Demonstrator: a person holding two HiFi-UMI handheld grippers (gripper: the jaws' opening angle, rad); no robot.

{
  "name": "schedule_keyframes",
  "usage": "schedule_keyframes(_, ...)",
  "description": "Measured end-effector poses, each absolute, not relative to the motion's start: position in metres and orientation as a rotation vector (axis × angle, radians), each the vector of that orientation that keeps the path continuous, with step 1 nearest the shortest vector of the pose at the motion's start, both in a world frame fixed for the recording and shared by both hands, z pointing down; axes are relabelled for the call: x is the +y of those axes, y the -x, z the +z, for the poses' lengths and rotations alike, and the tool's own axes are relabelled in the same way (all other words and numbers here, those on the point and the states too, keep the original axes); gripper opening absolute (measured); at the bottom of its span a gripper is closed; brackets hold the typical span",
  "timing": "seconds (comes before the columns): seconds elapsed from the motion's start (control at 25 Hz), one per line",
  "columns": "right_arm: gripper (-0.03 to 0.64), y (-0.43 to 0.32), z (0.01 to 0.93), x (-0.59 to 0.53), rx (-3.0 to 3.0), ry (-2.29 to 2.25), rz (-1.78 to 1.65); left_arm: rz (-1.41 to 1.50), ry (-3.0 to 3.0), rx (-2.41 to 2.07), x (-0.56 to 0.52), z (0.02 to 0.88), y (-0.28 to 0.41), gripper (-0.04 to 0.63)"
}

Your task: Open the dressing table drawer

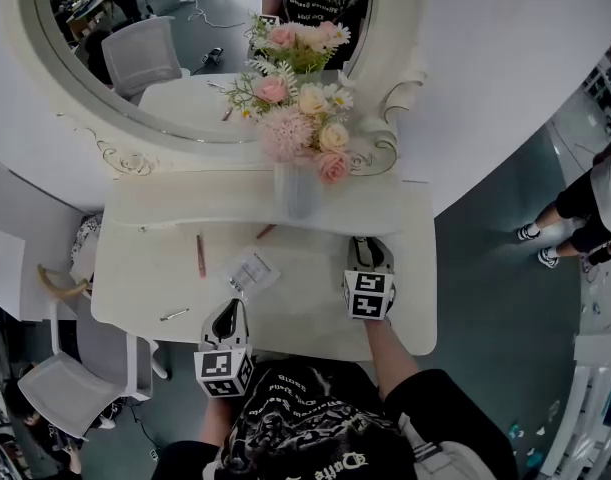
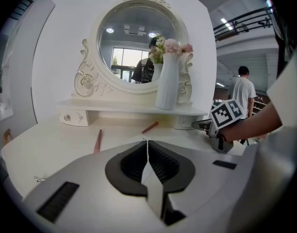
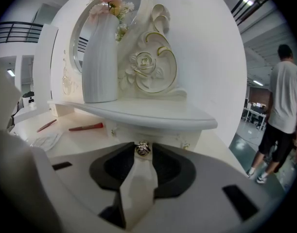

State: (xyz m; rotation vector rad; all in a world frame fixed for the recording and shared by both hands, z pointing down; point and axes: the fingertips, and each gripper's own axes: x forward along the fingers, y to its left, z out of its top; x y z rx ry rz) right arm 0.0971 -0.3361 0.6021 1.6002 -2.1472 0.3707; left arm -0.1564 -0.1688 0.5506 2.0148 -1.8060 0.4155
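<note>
The white dressing table (image 1: 315,313) has a raised shelf (image 3: 153,113) with a small drawer (image 3: 164,136) under its right end. A gold knob (image 3: 142,149) sits on that drawer's front. My right gripper (image 3: 142,147) points at the drawer, and its two pads stand tight against the knob's sides. From the head view the right gripper (image 1: 368,250) reaches under the shelf's right end. My left gripper (image 2: 147,142) is shut with nothing in it and hovers over the table's front edge (image 1: 227,313). A matching left drawer (image 2: 73,117) is untouched.
A white vase of flowers (image 1: 298,190) stands on the shelf before the round mirror (image 1: 135,58). On the tabletop lie a pink pen (image 1: 199,254), a red pen (image 1: 266,231), a paper packet (image 1: 253,271) and a small metal piece (image 1: 175,314). A chair (image 1: 60,388) stands left; people (image 1: 575,218) stand right.
</note>
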Motion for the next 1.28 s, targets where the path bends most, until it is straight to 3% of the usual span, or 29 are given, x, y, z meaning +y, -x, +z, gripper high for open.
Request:
schedule_keyframes(0.12,0.100,-0.095,0.601,-0.336,-2.137,-1.606,0.362,0.398,-1.995,-1.808,-0.167,0.553,0.157,0.021)
schedule_keyframes(1.28,0.100,-0.098,0.603,-0.321,-2.106,-1.582,0.386,0.363,-1.967,-1.823,-0.163,0.559,0.165,0.021)
